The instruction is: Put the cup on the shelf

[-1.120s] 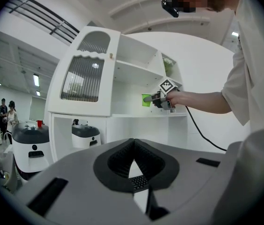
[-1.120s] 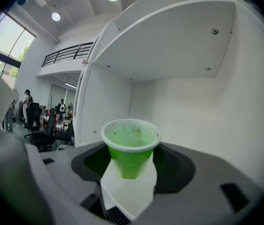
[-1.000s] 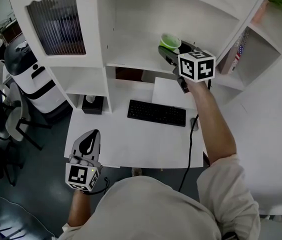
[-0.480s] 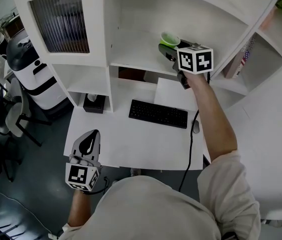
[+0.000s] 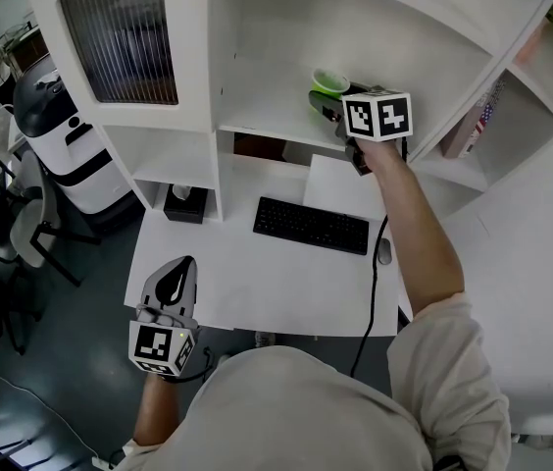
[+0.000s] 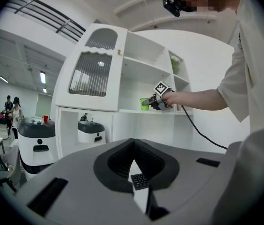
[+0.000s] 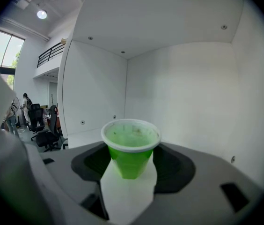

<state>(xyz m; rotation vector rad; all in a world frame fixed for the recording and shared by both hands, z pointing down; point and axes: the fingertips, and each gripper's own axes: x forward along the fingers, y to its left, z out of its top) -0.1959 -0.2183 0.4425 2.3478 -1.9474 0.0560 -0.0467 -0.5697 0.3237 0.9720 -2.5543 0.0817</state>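
A green plastic cup point(image 7: 130, 146) stands upright between the jaws of my right gripper point(image 7: 131, 159), which is shut on its sides. In the head view the cup point(image 5: 331, 79) and right gripper point(image 5: 326, 96) are inside the middle bay of the white shelf point(image 5: 262, 106), just above its board, at the right end. I cannot tell whether the cup's base touches the board. The left gripper view shows the cup point(image 6: 144, 103) far off. My left gripper point(image 5: 171, 277) hangs low at the desk's front left edge, shut and empty, its pads meeting at the tip point(image 6: 133, 142).
On the white desk point(image 5: 227, 283) lie a black keyboard point(image 5: 311, 226), a mouse point(image 5: 382, 250), a sheet of paper point(image 5: 340, 183) and a black box point(image 5: 184, 204). A cable point(image 5: 373, 302) runs along my right arm. A ribbed-glass cabinet door point(image 5: 120, 42) is at the upper left.
My right gripper has edged slightly farther into the shelf bay with the cup. The left gripper has stayed where it was.
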